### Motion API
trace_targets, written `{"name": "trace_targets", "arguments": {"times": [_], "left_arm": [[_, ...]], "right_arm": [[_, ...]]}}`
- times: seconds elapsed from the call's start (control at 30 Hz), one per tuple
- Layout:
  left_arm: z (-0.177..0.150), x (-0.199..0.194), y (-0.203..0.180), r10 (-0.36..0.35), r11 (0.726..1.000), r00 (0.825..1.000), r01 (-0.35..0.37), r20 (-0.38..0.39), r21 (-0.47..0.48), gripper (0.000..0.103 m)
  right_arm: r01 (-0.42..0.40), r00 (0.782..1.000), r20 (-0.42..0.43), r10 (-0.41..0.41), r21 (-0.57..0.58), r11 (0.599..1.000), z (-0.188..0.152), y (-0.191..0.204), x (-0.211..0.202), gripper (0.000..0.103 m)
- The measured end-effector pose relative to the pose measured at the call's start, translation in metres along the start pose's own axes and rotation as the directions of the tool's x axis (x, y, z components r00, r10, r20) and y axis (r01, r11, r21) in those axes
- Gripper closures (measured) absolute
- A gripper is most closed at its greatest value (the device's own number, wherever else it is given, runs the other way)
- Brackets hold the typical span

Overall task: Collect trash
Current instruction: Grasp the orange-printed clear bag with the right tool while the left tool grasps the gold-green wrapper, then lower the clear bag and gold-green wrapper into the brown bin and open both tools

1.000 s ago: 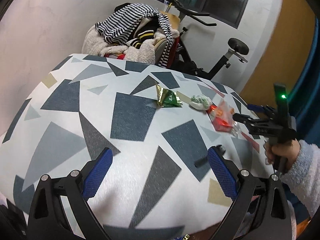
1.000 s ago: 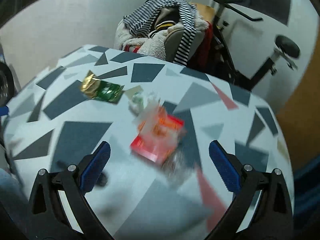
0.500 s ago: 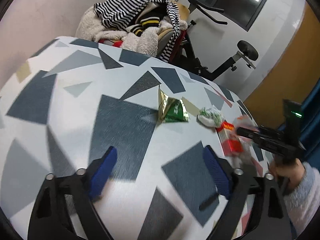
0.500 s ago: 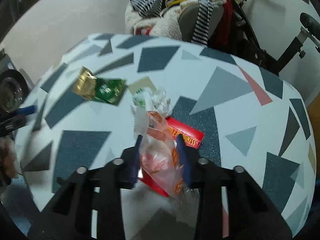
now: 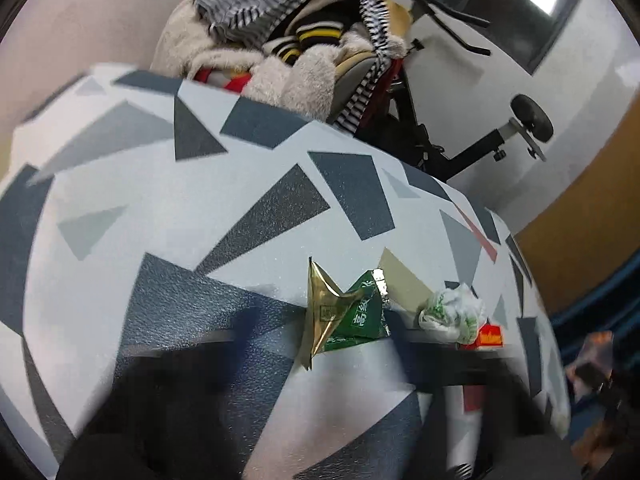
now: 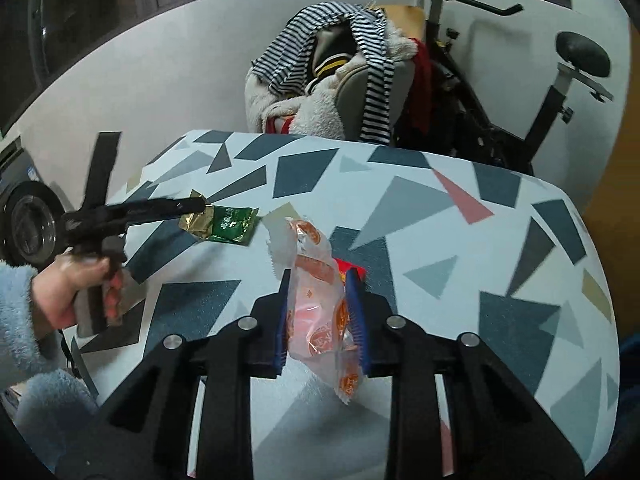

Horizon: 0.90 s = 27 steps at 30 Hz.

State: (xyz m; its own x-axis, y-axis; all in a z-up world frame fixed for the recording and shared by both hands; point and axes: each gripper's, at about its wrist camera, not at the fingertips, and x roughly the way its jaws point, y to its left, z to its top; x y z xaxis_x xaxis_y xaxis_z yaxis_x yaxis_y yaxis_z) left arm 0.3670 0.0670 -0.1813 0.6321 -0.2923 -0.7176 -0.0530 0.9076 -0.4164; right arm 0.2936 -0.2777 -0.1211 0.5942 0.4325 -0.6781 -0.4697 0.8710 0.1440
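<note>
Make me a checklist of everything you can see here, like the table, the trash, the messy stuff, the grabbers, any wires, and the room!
Surface: table with a grey, blue and pink triangle pattern.
Job's things: green and gold wrapper lying on the table; crumpled white and green wrapper beside it; red box next to that; clear orange-printed bag lifted off the table.
Clutter: nothing seen beyond the trash.
Grippers: right gripper shut on the clear orange-printed bag; left gripper at the gold end of the green and gold wrapper, too blurred to judge its jaws.
Cables: nothing seen.
Surroundings: chair piled with clothes, exercise bike, white wall.
</note>
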Motion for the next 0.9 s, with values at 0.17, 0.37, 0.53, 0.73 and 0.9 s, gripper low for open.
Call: {"name": "trace_targets", "arguments": {"times": [0.17, 0.37, 0.53, 0.73, 0.9], "left_arm": [[-0.004, -0.026, -0.015, -0.009, 0.996, 1.000, 0.008, 0.015, 0.092, 0.093], [-0.019, -0.087, -0.040, -0.054, 0.978, 0.998, 0.045, 0.041, 0.206, 0.093], [-0.050, -0.139, -0.058, -0.054, 0.950, 0.997, 0.034, 0.055, 0.312, 0.093], [-0.100, -0.188, -0.067, -0.082, 0.931, 0.995, 0.059, 0.049, 0.360, 0.093], [-0.151, -0.218, -0.075, -0.090, 0.905, 0.995, 0.067, 0.034, 0.419, 0.093]], "right_arm": [[-0.018, 1.000, 0.023, 0.018, 0.026, 0.999, -0.013, 0.000, -0.021, 0.075], [-0.045, 0.998, 0.035, 0.044, 0.039, 0.998, -0.027, 0.015, -0.035, 0.075], [-0.058, 0.998, 0.038, 0.057, 0.041, 0.997, -0.044, 0.036, -0.049, 0.077], [-0.080, 0.996, 0.032, 0.079, 0.054, 0.995, -0.069, 0.056, -0.065, 0.079], [-0.092, 0.996, 0.026, 0.090, 0.065, 0.994, -0.094, 0.071, -0.080, 0.079]]}}
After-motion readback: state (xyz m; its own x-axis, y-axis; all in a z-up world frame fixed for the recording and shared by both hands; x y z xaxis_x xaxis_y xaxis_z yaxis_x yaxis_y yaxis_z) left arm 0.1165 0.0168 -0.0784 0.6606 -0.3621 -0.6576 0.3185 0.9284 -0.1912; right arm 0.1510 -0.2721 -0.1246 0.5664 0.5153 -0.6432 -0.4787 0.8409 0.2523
